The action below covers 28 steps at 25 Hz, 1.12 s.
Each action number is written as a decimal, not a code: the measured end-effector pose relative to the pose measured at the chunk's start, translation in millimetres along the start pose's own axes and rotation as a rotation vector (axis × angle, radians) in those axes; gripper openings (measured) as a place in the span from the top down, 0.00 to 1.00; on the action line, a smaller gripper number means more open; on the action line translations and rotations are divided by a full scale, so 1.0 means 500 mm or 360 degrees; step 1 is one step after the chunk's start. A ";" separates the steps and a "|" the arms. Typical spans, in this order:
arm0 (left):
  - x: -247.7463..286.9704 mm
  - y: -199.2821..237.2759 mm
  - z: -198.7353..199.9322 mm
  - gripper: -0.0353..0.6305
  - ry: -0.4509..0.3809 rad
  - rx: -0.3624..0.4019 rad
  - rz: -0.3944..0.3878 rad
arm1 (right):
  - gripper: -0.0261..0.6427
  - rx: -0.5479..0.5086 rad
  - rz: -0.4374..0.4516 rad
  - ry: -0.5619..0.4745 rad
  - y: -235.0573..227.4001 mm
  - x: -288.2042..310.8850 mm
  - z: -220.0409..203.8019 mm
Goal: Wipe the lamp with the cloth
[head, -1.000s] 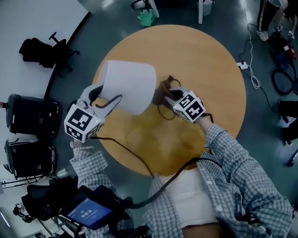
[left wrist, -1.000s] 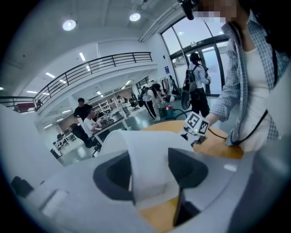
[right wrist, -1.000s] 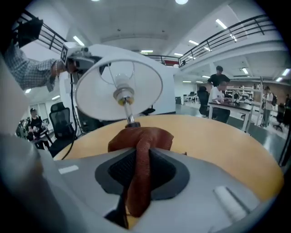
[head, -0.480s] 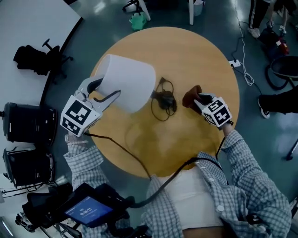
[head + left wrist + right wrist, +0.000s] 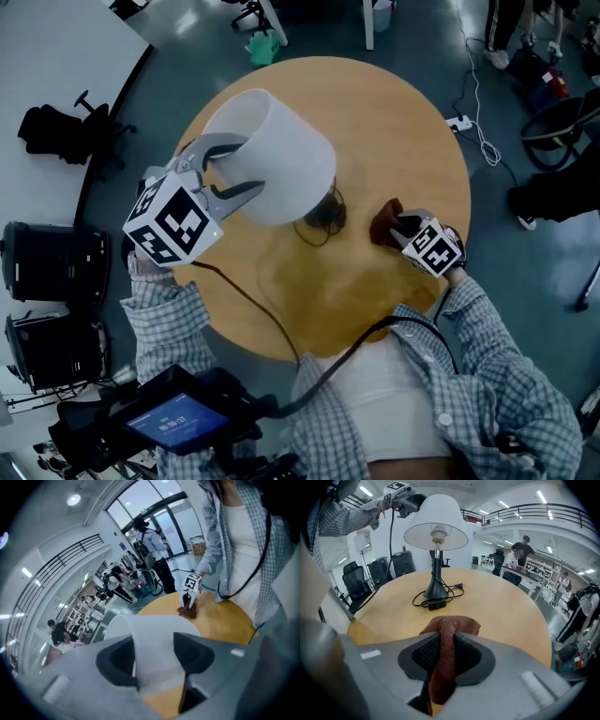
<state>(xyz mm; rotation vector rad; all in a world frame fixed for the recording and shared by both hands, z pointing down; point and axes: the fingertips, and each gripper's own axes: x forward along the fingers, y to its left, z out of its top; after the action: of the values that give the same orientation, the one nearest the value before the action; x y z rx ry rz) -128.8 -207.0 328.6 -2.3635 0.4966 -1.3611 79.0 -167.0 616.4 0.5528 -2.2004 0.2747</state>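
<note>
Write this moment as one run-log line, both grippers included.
left gripper: shut on lampshade | right gripper: shut on cloth | cloth: apart from lamp | wiping: not under way

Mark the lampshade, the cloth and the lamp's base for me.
lampshade (image 5: 281,164), head view, middle of its white outer wall.
cloth (image 5: 450,624), right gripper view, on the bunched reddish-brown fold.
lamp's base (image 5: 435,591), right gripper view, on the black cone-shaped foot.
</note>
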 end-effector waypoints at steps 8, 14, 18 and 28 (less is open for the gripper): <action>0.008 -0.083 0.088 0.58 0.0083 0.0321 -0.0004 | 0.83 0.0117 0.0168 -0.0080 0.060 0.016 0.015; 0.012 -0.120 0.099 0.56 0.0100 0.0359 0.0073 | 0.82 0.0131 0.0158 -0.0018 0.071 0.064 -0.005; 0.019 -0.139 0.099 0.46 0.0075 0.0336 0.0097 | 0.72 0.0150 0.0147 -0.0030 0.076 0.083 -0.014; -0.007 -0.112 0.113 0.44 -0.0229 0.0080 0.0260 | 0.56 0.0240 0.0111 -0.0102 0.071 0.059 0.008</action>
<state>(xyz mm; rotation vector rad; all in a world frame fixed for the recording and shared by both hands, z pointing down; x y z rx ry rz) -74.7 -148.8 326.2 -2.3039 0.5915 -1.1100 42.9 -146.0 636.7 0.5745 -2.2764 0.4687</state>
